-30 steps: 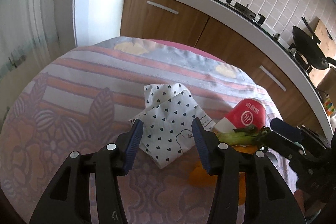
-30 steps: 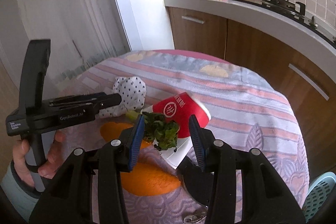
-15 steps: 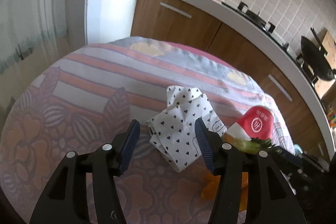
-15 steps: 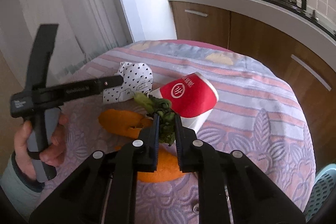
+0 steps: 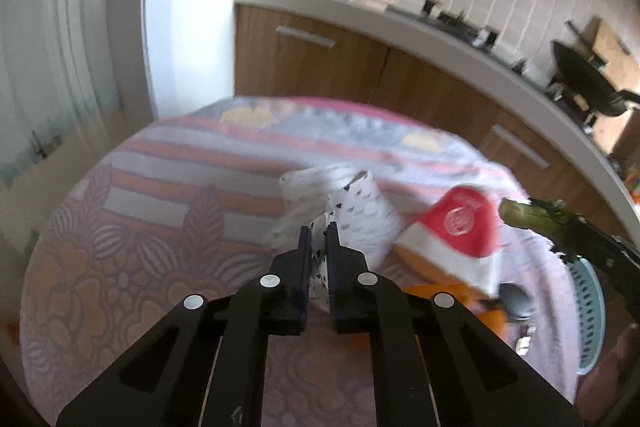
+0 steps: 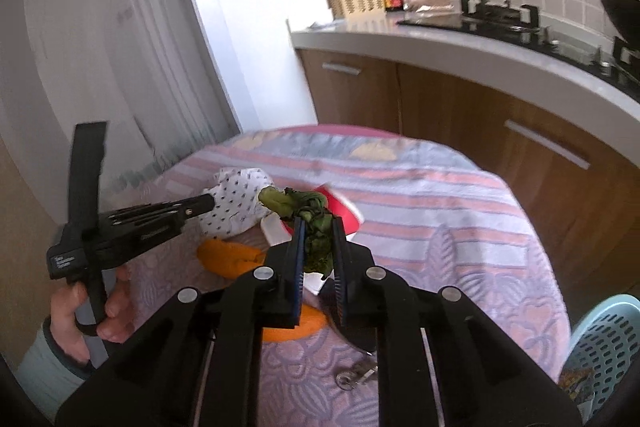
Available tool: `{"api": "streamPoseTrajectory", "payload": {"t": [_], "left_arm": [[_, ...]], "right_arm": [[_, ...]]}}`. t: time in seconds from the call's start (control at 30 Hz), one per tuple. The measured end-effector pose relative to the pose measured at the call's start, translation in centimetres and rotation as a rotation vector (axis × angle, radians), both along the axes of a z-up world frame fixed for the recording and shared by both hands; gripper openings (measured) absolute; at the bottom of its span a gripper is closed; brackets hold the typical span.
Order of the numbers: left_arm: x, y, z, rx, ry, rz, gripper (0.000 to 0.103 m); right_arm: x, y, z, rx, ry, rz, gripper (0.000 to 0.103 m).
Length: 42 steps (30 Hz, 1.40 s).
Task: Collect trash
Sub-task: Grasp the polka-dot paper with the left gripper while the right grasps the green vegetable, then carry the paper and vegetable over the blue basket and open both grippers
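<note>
Both wrist views look forward, close over the shared table [image 5: 120,211].

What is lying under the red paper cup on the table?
The red paper cup, tipped on its side, lies over orange peel, which shows beside and below it. A dark round thing sits at its rim. How far the peel reaches beneath is covered.
</note>
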State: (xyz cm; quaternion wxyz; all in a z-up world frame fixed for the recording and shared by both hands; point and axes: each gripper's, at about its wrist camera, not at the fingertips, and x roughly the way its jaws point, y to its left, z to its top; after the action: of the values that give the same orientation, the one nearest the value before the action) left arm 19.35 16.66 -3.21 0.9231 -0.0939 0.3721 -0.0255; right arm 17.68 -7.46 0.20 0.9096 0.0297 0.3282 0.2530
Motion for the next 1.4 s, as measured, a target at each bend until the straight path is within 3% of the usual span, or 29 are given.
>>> {"api": "streamPoseTrajectory", "payload": {"t": [0.37, 0.7, 1.07, 1.4], "left_arm": [[-4.4, -4.2, 6.8, -0.036, -0.193, -0.121, 0.004], [-6.8, -12.6, 9.8, -0.063, -0.253, -0.297, 0.004], [-7.3, -25.6, 7.7, -0.066, -0.184, -0.523, 0.004], [-7.5, -35.8, 3.4, -0.019, -0.073, -0.681, 0.005]], "right_arm": [[-3.0, -6.6, 3.0, 0.038, -0.069, -0.116, 0.011], [-6.0, -13.6, 3.5, 0.055, -0.096, -0.235, 0.011], [-10.5, -24.3, 2.3, 0.060, -0.078, -0.428, 0.011], [-12.2, -31.6, -3.0, 0.043, 0.079, -0.582, 0.011]]}}
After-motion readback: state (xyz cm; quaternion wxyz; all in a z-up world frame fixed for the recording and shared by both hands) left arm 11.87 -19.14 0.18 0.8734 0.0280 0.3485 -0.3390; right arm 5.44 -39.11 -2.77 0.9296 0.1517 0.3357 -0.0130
